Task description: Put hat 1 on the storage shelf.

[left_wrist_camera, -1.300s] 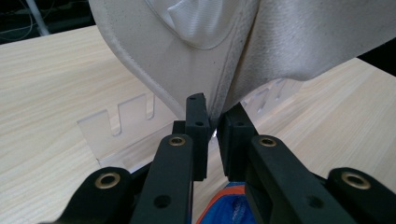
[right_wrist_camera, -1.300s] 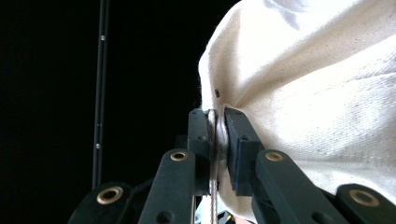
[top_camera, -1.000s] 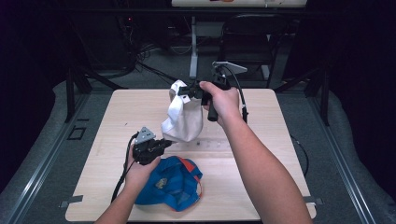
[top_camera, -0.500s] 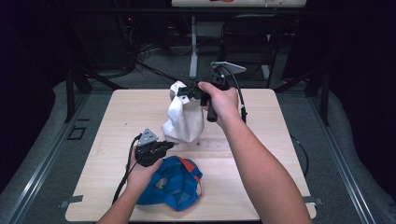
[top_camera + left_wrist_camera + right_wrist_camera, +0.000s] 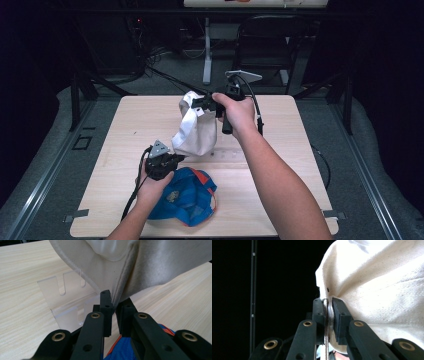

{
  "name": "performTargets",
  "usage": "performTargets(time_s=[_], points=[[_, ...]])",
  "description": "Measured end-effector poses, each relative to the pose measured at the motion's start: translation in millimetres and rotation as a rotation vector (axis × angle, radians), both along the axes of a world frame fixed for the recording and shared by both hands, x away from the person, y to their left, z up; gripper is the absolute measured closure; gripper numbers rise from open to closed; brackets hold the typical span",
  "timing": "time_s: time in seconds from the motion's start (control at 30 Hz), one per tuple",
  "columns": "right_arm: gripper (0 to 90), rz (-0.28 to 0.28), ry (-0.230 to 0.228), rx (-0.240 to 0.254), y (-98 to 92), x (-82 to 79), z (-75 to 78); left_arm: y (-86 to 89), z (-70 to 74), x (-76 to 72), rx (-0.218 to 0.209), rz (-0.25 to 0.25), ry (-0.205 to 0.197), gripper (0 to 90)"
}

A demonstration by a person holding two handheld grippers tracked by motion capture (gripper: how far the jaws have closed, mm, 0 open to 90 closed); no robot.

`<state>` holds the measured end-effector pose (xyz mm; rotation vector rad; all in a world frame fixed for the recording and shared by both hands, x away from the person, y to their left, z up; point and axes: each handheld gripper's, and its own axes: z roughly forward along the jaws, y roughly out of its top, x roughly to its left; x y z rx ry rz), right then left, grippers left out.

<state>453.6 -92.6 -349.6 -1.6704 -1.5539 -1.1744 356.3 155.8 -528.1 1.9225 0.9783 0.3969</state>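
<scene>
On the table [image 5: 280, 150], both grippers clenched on white cap [image 5: 197, 132], blue cap [image 5: 187, 197] beneath left gripper [image 5: 181, 159], clear stand [image 5: 67, 300] behind.

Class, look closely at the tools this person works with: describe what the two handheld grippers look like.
Both the left gripper and right gripper are black, with flat linkage bars joined by brass-ringed pivots and blocky black fingers. Each carries a grey three-cornered plate and trails a black cable. The forearms are bare, with no sleeves.

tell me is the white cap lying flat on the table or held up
Held up. The right gripper pinches the white cap at its top and the left gripper clamps its lower edge, above the table.
</scene>
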Motion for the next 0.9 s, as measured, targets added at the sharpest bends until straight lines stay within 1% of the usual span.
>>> performTargets(time_s=[0.03,0.07,0.1,0.17,0.2,0.3,0.4,0.43,0.5,0.53,0.57,0.6,0.63,0.67,0.7,0.73,0.77,0.8,0.83,0.87,0.9], points=[[82.0,0.0,0.0,0.0,0.0,0.0,0.0,-0.3,-1.6,0.6,-0.003,0.004,0.012,84.6],[82.0,0.0,0.004,-0.012,-0.7,0.3,-1.4,-0.1,-3.7,0.8,0.001,0.005,0.012,84.6],[82.0,0.0,-0.002,-0.034,-0.8,0.7,-3.0,0.1,-5.5,1.2,0.019,0.001,0.025,84.6],[82.0,0.007,-0.002,-0.067,-0.5,1.2,-6.1,-2.8,-12.8,1.2,0.031,0.007,0.025,84.5],[82.0,0.008,0.006,-0.068,-0.7,1.7,-10.6,-2.7,-15.3,0.3,0.022,0.009,0.015,84.6],[81.9,-0.005,0.01,-0.054,-2.7,3.1,-14.9,-0.8,-15.5,0.9,0.019,0.006,0.018,84.5],[81.9,0.001,0.009,-0.057,-4.8,3.7,-16.6,-1.9,-15.0,0.7,0.022,0.008,0.016,84.5],[81.8,0.005,0.008,-0.059,-5.3,4.0,-16.1,-2.7,-14.4,0.3,0.029,0.007,0.017,84.1],[81.5,0.006,0.005,-0.063,-5.0,3.7,-14.6,-1.8,-12.9,-0.3,0.035,0.003,0.034,82.9],[81.2,0.015,0.001,-0.069,-5.1,3.4,-13.8,-1.6,-12.6,-0.7,0.037,0.001,0.033,81.4],[80.6,0.019,-0.004,-0.078,-5.2,3.0,-12.8,-1.6,-11.6,-1.8,0.049,0.008,0.034,78.9],[79.4,0.017,-0.012,-0.082,-5.0,2.7,-11.7,-1.8,-11.6,-2.8,0.042,0.015,0.024,75.3],[78.1,0.019,-0.018,-0.088,-5.6,2.6,-10.3,-1.8,-11.6,-2.8,0.042,0.015,0.024,73.4],[75.8,0.018,-0.029,-0.088,-7.2,2.3,-8.5,0.0,-9.2,-5.5,0.033,0.021,0.009,72.2],[75.8,0.018,-0.029,-0.088,-7.2,2.3,-8.5,0.0,-9.2,-5.5,0.033,0.021,0.009,70.1],[74.3,0.008,-0.04,-0.087,-8.3,1.8,-5.9,1.9,-7.2,-7.3,0.022,0.016,0.01,70.1],[73.6,0.025,-0.057,-0.104,-13.0,0.5,0.6,6.5,-3.8,-11.5,0.018,0.012,0.007,64.9],[73.6,0.025,-0.057,-0.104,-13.0,0.5,0.6,6.5,-3.8,-11.5,0.018,0.012,0.007,63.1],[73.6,0.022,-0.064,-0.108,-15.3,-0.4,4.2,8.9,-2.5,-13.9,0.027,0.019,0.001,62.2],[72.8,0.028,-0.081,-0.125,-20.3,-2.9,11.2,15.3,-0.1,-18.8,0.033,0.022,0.002,61.4],[72.8,0.028,-0.081,-0.125,-20.3,-2.9,11.2,15.3,-0.1,-18.8,0.033,0.022,0.002,59.9]])
